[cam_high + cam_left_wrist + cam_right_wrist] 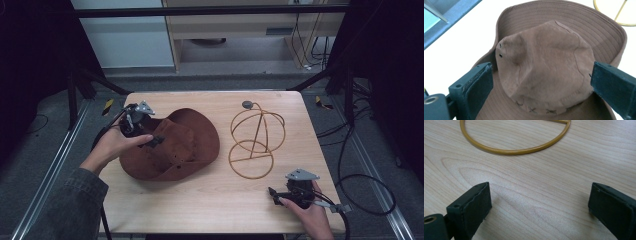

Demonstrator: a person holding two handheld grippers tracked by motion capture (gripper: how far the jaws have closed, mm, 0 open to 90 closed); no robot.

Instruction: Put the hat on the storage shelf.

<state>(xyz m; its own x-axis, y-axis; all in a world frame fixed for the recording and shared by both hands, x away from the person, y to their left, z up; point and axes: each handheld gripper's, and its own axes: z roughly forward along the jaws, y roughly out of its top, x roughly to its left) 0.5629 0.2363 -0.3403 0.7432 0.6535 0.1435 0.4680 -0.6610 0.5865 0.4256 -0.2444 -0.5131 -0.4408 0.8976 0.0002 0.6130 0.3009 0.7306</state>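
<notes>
A brown suede brimmed hat [172, 145] lies crown-up on the left half of the wooden table [210, 200]. My left gripper [150, 140] hovers at its left side, open, with the jaws spread on either side of the hat's crown [541, 67] and not squeezing it. A gold wire hat stand [254, 140] with a round base ring [514, 151] stands to the hat's right. My right gripper [274, 194] rests open near the front right edge, over bare wood just short of the base ring [250, 160].
A black cable [365, 200] trails off the right gripper over the table's right edge. Metal frame rails [60, 150] run along both sides of the table. Cabinets stand beyond the far edge.
</notes>
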